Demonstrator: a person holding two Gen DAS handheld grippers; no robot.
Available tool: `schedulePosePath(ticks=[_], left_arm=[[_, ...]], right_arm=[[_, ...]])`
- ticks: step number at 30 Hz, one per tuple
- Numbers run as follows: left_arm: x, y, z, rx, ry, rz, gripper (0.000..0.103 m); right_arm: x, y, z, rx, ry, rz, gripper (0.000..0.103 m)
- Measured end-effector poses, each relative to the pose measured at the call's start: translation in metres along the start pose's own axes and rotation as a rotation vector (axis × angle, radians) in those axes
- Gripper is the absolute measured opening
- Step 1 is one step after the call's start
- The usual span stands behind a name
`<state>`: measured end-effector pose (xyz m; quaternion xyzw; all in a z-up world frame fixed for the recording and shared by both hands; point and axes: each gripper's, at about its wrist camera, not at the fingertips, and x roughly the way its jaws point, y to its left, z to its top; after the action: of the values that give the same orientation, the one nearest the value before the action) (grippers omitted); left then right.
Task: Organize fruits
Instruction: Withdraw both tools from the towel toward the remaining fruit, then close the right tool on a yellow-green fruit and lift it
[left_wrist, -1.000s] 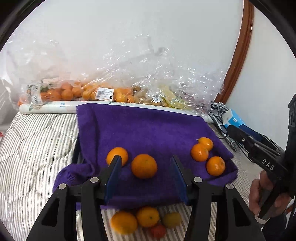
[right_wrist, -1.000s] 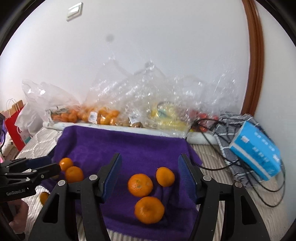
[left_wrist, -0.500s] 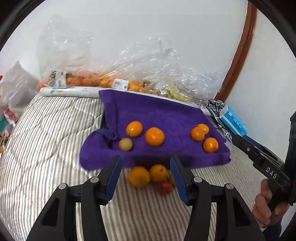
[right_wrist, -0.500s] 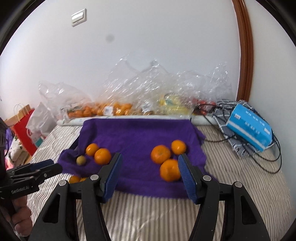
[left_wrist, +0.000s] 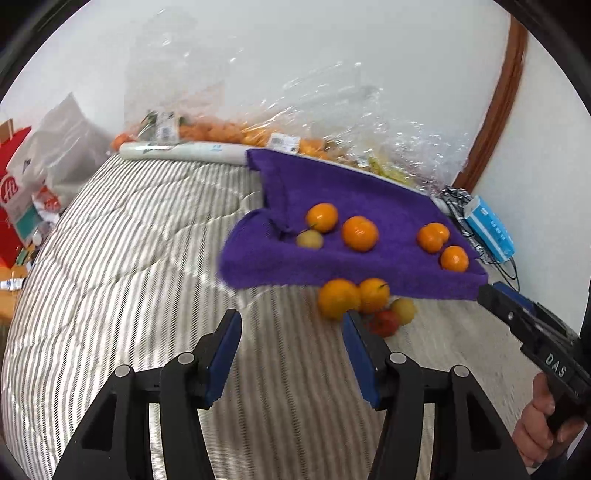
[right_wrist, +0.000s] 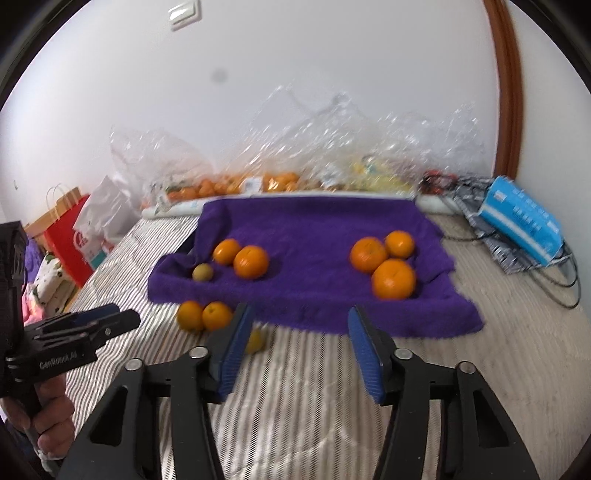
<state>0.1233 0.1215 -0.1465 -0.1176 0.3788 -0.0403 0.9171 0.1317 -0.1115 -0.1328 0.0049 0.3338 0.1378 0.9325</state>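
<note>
Fruit lies scattered across a striped bed (left_wrist: 129, 258) as two hand-held grippers hover short of it, both empty.

Left wrist view: the left gripper (left_wrist: 291, 332) has its fingers spread wide, holding nothing. Just past the right finger sits a loose cluster on the bare mattress: two oranges (left_wrist: 352, 297), a yellowish fruit (left_wrist: 404, 310) and a red one (left_wrist: 386, 322), all touching or nearly so. Farther ahead, a purple towel (left_wrist: 369, 195) carries two groups of oranges and one small greenish fruit (left_wrist: 310, 239). The right gripper's tip enters at far right.

Right wrist view: the right gripper (right_wrist: 301, 341) also stands wide and empty. Three oranges (right_wrist: 388, 258) sit ahead of its right finger on the towel; two more and the greenish fruit lie ahead of the left finger.

The oranges look firm, light and prone to rolling on the soft bedding; pinching each across its widest middle seems safest. The red fruit, likely softer, probably wants a gentler squeeze.
</note>
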Motion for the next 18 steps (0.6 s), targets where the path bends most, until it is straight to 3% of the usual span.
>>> schedulePosePath(ticks=[12, 18], left_arm=[[0.002, 0.022, -0.014, 0.002, -0.035, -0.050, 0.058], [0.003, 0.025, -0.014, -0.003, -0.027, -0.055, 0.059]], right_arm=[[0.039, 0.037, -0.012, -0.080, 0.094, 0.020, 0.036], [0.056, 0.040, -0.008, -0.099, 0.116, 0.004, 0.034]])
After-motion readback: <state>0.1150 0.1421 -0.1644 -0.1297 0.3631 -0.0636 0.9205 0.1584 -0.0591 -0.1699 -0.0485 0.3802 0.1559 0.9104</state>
